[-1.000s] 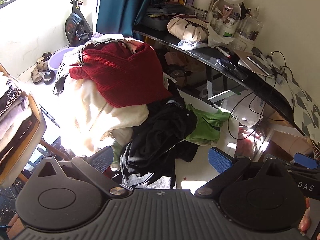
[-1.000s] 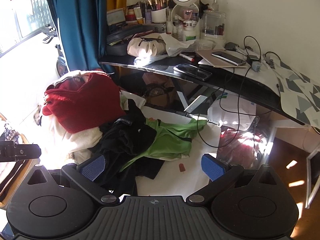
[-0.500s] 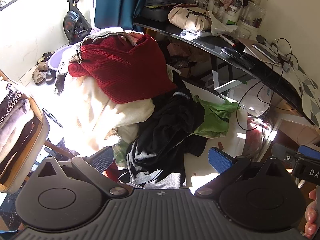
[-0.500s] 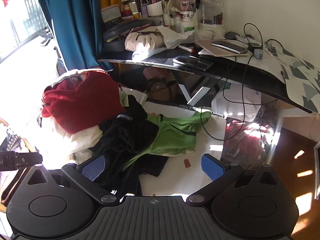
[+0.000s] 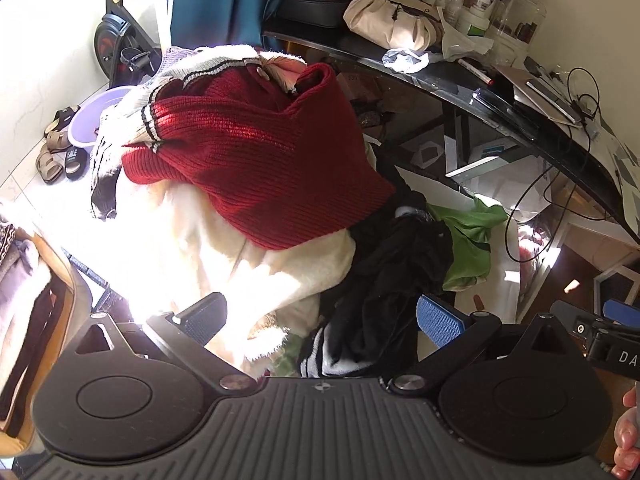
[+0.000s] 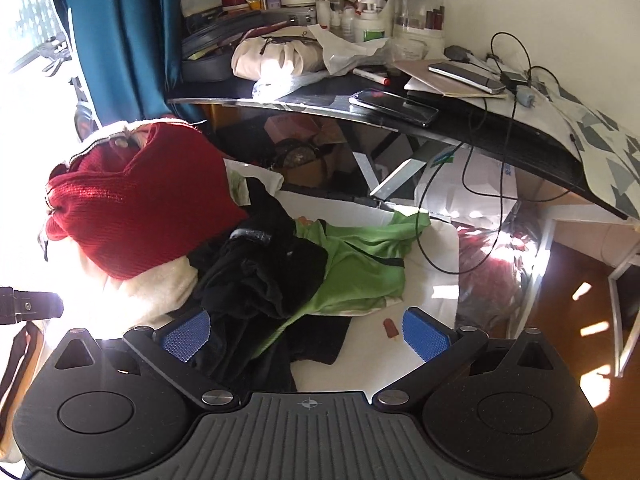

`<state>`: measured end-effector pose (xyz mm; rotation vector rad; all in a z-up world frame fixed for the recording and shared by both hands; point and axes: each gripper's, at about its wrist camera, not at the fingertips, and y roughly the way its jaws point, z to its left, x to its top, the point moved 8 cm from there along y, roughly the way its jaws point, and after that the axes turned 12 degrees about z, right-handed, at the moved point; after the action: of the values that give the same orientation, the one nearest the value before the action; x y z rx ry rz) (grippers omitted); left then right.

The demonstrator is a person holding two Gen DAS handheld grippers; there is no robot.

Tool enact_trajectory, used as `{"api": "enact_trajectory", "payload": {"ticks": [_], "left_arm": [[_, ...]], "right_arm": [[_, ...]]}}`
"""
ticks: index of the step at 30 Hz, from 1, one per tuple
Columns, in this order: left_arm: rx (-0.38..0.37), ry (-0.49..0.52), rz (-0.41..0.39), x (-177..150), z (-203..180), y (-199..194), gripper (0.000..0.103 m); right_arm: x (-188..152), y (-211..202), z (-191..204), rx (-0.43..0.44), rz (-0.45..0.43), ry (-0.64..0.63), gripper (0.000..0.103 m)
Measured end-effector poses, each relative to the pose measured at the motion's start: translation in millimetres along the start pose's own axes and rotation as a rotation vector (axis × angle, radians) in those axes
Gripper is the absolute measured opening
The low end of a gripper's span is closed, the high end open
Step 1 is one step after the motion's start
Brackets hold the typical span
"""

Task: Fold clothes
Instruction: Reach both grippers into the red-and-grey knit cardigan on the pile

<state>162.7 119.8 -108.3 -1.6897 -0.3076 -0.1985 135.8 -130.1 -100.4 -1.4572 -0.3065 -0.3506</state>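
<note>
While both tools hang above the heap of clothes, nothing sits between their pads

Left gripper (image 5: 320, 320): fingers spread wide and released, blue pads apart, over the near edge of the pile, touching no cloth that can be seen

Right gripper (image 6: 306, 334): fingers likewise released and empty, framing the black and green cloth below

Black garment (image 6: 260, 276): crumpled at the near side of the pile, directly beyond both pairs of fingers, partly lying over the green one

Green shirt (image 6: 360, 264): spread to the right of the black garment on a white surface (image 6: 432, 280), half covered by it

Red knit sweater (image 5: 256, 160): on top of the pile, to the left and further back, draped over a cream fleecy garment (image 5: 248, 272)

Counter (image 6: 460, 128): dark, beyond the pile, crowded with a phone (image 6: 394, 106), a cream bag (image 6: 276, 56), bottles and cables

Blue curtain (image 6: 116, 40): hangs at the counter's left end

Left wrist view, far left: an exercise bike (image 5: 116, 40) and sandals (image 5: 56, 152) on the floor

Hand (image 5: 628, 436): fingertips show at the lower right edge of the left wrist view
</note>
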Motion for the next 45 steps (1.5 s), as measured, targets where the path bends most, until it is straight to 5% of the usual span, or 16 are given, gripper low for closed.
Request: {"api": "enact_trajectory", "payload": {"ticks": [7, 13, 21, 27, 35, 45], "left_arm": [[-0.026, 0.084, 0.035, 59.6, 71.0, 18.6, 0.103], [0.035, 0.220, -0.001, 114.8, 116.2, 44.6, 0.103], [0.024, 0.286, -0.002, 164.4, 139.1, 75.5, 0.103], [-0.037, 0.151, 0.024, 193.1, 172.4, 88.7, 0.103], [-0.114, 0.071, 0.115, 192.0, 189.4, 123.6, 0.103], [-0.184, 0.031, 0.143, 193.3, 193.6, 136.2, 0.103]], "right_arm": [[33.0, 36.6, 53.8, -0.055, 0.014, 0.134, 0.102], [57.1, 66.3, 82.5, -0.076, -0.055, 0.208, 0.102], [87.1, 117.6, 121.4, -0.101, -0.027, 0.211, 0.102], [107.0, 144.0, 143.5, -0.106, -0.036, 0.182, 0.102], [131.8, 188.8, 179.8, -0.032, -0.016, 0.146, 0.102], [144.9, 222.6, 214.2, -0.144, -0.031, -0.017, 0.102]]}}
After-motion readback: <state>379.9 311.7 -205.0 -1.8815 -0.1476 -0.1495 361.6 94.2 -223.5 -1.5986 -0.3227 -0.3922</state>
